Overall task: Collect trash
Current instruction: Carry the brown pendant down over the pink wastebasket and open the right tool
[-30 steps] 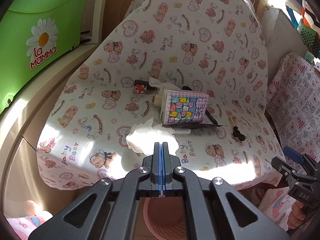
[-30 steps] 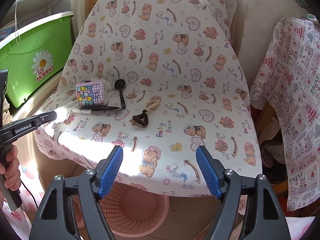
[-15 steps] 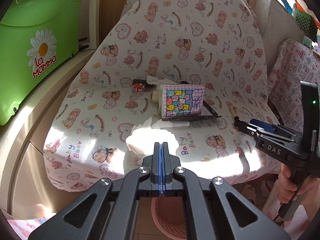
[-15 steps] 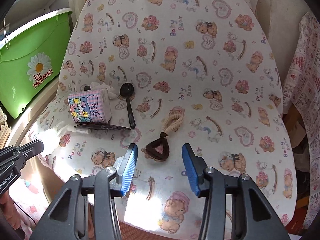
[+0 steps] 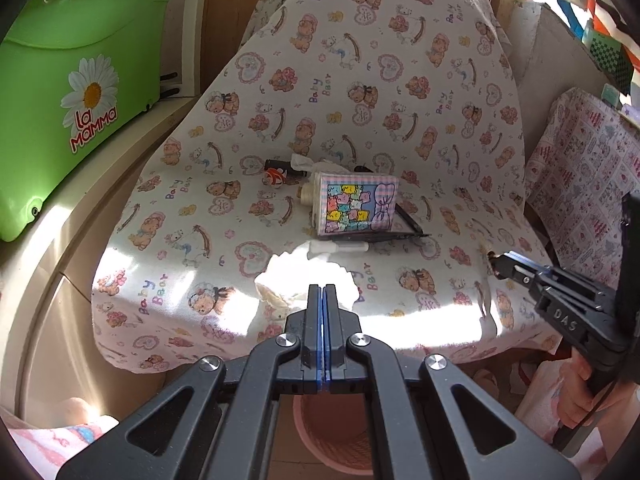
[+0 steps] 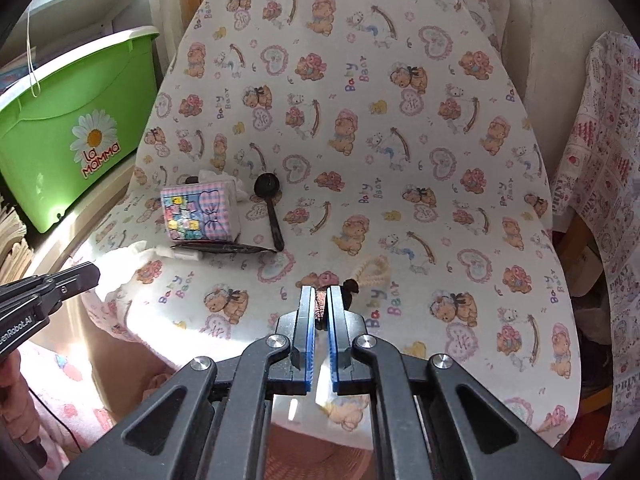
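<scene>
My right gripper (image 6: pixel 320 300) is shut on a small brown knitted piece (image 6: pixel 321 305) with a cream yarn loop (image 6: pixel 374 272), at the front of the bear-print covered chair seat (image 6: pixel 400 184). My left gripper (image 5: pixel 324 300) is shut and empty, just in front of a crumpled white tissue (image 5: pixel 304 276) near the seat's front edge. A pink tissue pack (image 5: pixel 354 208) stands mid-seat, also in the right wrist view (image 6: pixel 200 216). A black spoon (image 6: pixel 270 204), a black strip (image 6: pixel 224 248) and a small white tube (image 5: pixel 340 247) lie by it.
A pink wastebasket (image 5: pixel 336 436) stands on the floor under the seat's front edge. A green La Mamma bin (image 5: pixel 76 96) sits on a shelf to the left. A small orange-white toy (image 5: pixel 274 176) and another tissue (image 5: pixel 308 162) lie behind the pack. Patterned fabric (image 5: pixel 580 188) hangs at right.
My right gripper moved forward to the brown knitted piece and closed on it. My left gripper stayed shut and drew back slightly from the tissue.
</scene>
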Motion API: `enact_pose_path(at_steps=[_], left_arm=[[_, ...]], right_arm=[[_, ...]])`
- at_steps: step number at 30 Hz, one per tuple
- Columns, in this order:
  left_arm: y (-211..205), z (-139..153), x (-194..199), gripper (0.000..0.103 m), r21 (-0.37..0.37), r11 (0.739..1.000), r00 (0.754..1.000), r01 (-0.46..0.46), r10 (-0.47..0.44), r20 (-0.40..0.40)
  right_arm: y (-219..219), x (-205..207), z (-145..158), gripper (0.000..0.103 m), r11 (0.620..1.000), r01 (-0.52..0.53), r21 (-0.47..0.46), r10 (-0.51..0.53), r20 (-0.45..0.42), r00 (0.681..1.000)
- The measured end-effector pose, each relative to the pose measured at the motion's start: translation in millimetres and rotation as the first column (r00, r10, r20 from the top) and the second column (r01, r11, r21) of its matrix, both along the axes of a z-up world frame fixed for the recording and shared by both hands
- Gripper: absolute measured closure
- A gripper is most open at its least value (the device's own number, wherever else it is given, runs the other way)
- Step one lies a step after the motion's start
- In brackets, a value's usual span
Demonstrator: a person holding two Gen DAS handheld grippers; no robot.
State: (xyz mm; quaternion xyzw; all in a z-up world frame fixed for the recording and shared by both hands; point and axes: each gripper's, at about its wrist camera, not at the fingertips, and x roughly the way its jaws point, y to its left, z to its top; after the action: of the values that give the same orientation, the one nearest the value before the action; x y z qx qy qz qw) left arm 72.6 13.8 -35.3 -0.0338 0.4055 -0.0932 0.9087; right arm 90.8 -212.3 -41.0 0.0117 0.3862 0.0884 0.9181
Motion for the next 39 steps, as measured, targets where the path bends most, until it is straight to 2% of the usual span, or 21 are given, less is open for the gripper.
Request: enact_pose_path(at_steps=[3,12,17,18,21,22,24,25,26,29,30,32,34,37,39], left_arm=[[-2.7,6.7,-15.3,0.103,0.001,1.0,0.999,0.03,-0.03,0.014],[-11.4,13.3,-32.6,0.103,-0.121,0.985,0.99,0.127,-0.132,-0.038],[-12.1,13.3,-40.1,0.103,-0.235,0.956,0.979,0.175,-0.195,-0.065],[-13.0,14.2,-41.4,0.103,-0.227,0.958,0.98,0.173,-0.19,-0.054],[-10.9,11.1,-31.4,0.103,-0.105,0.989,0.994,0.102,-0.105,-0.022],[-7.9,8.2,-24.8,0.103,-0.1,0.991,0.995,0.084,-0.089,-0.041],[7.0,-0.1,-11.5,0.103,-0.191,0.979,0.99,0.065,-0.087,-0.108],[11.3,-5.2,-7.6,0.103,-0.233,0.97,0.983,0.068,-0.105,-0.148],[12.1,-11.6,-5.5,0.103,-0.231,0.97,0.974,0.07,-0.116,-0.193],[3.0,-40.0,-11.4,0.103,-0.108,0.992,0.946,0.069,-0.099,-0.308],[-0.1,-50.1,-12.7,0.103,-0.098,0.993,0.933,0.066,-0.096,-0.346],[-6.5,-66.9,-13.0,0.103,-0.137,0.988,0.903,0.072,-0.123,-0.411],[-15.4,-73.8,-12.2,0.103,-0.122,0.989,0.899,0.08,-0.125,-0.42],[-28.7,-82.2,-10.2,0.102,-0.038,0.993,0.901,0.109,-0.114,-0.419],[-33.6,-90.7,-9.2,0.098,-0.033,0.992,0.889,0.121,-0.123,-0.442]], right_arm=[[-1.6,-19.8,9.8,0.096,1.0,-0.017,-0.003,0.017,0.024,1.0],[6.8,-62.4,28.5,0.096,0.993,-0.105,0.053,0.105,0.014,0.994],[18.1,-84.1,28.7,0.096,0.988,-0.134,0.083,0.135,-0.01,0.991],[19.8,-87.8,28.0,0.096,0.988,-0.135,0.08,0.136,-0.009,0.991],[23.2,-89.9,22.5,0.096,0.989,-0.128,0.069,0.13,-0.02,0.991],[23.9,-87.3,19.6,0.096,0.99,-0.129,0.063,0.131,-0.033,0.991],[23.6,-81.2,15.9,0.096,0.99,-0.122,0.068,0.126,-0.057,0.99],[22.4,-78.5,14.3,0.096,0.99,-0.121,0.077,0.127,-0.07,0.989],[21.1,-76.5,12.1,0.096,0.988,-0.122,0.092,0.13,-0.086,0.988],[18.9,-70.2,-3.4,0.096,0.984,-0.124,0.129,0.144,-0.165,0.976],[19.4,-68.9,-10.4,0.096,0.984,-0.122,0.132,0.146,-0.19,0.971],[22.7,-66.3,-24.4,0.096,0.984,-0.12,0.128,0.147,-0.231,0.962],[25.9,-62.8,-38.1,0.096,0.985,-0.117,0.127,0.148,-0.269,0.952],[26.6,-60.0,-57.8,0.096,0.986,-0.096,0.137,0.136,-0.325,0.936],[24.3,-58.7,-71.2,0.096,0.987,-0.073,0.144,0.121,-0.364,0.924]])
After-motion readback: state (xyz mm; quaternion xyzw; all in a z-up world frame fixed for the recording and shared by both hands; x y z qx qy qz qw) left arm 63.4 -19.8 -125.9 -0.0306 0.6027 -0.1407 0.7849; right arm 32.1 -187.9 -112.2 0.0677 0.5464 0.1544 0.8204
